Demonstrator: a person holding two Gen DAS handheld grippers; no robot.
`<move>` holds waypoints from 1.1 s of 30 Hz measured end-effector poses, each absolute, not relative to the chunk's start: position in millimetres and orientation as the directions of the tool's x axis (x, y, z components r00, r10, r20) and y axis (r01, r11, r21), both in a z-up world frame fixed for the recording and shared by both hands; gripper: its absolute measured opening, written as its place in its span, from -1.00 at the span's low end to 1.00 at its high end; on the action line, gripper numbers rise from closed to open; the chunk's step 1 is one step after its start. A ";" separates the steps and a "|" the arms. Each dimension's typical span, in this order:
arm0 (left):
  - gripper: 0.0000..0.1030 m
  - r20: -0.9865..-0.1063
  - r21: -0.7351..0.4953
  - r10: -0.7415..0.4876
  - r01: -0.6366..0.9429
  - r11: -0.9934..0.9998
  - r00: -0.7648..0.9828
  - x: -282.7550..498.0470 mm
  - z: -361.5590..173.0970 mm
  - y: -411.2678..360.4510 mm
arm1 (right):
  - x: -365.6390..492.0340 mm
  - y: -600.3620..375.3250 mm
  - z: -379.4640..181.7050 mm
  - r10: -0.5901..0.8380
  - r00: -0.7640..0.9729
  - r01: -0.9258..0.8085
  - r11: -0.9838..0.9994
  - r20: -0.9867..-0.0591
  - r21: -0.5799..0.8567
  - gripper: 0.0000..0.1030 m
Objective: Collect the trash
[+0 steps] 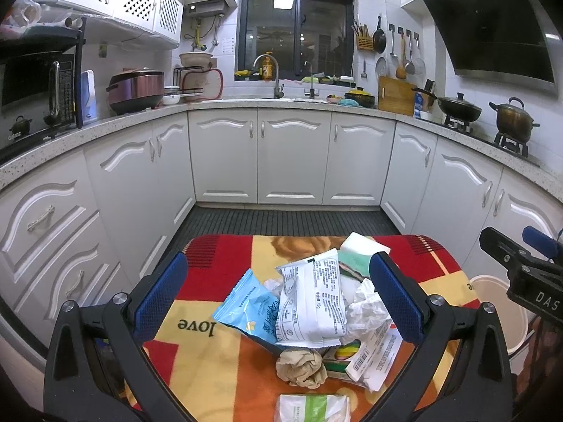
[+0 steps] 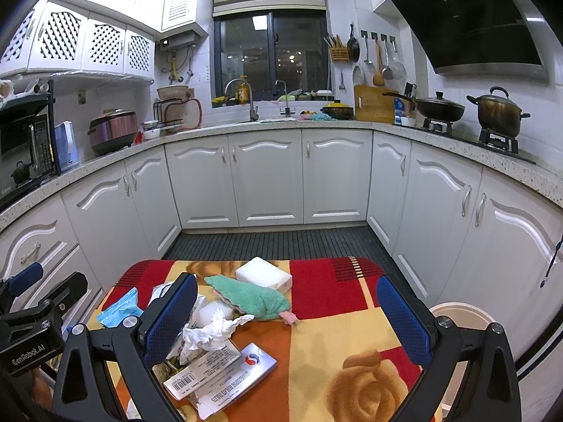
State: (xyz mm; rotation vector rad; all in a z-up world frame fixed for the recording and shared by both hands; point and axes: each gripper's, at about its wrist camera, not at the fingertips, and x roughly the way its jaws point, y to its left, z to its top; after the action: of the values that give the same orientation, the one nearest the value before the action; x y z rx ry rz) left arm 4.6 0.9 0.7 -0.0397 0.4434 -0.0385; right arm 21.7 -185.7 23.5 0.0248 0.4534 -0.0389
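Bench [image 1: 218, 274] under a red-yellow-orange blanket printed "love". White bin [image 2: 468, 316] at right beside the bench; contents not visible. Trash pile [image 1: 316, 309] mid-bench: white wrapper, blue packet [image 1: 250, 307], crumpled tissue [image 2: 211, 334], barcoded box. Left claw [image 1: 278, 295] spread, empty, over the pile. Right claw [image 2: 285, 320] spread, empty.

Bright, cool indoor light from overhead; window [image 1: 297, 35] dark with a lamp reflection; sharp focus, heavy fisheye bending, black corners.
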 end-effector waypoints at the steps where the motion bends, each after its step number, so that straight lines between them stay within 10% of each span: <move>1: 0.99 -0.428 -0.046 -0.045 0.028 0.999 0.903 4.6 0.8 1.0 | 21.6 -185.4 23.5 -0.033 0.898 0.044 0.999 -0.438 0.014 0.96; 33: 0.99 -0.433 -0.053 -0.056 0.036 0.998 0.900 4.8 -1.4 -3.9 | 20.4 -194.2 18.4 -0.044 0.896 0.058 0.998 -0.441 0.019 0.96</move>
State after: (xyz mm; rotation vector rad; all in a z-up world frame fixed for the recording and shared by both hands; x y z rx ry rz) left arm 4.8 -3.9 -1.4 -0.0440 0.4496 -0.0474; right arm 20.4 -194.2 18.4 0.0314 0.4566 -0.0525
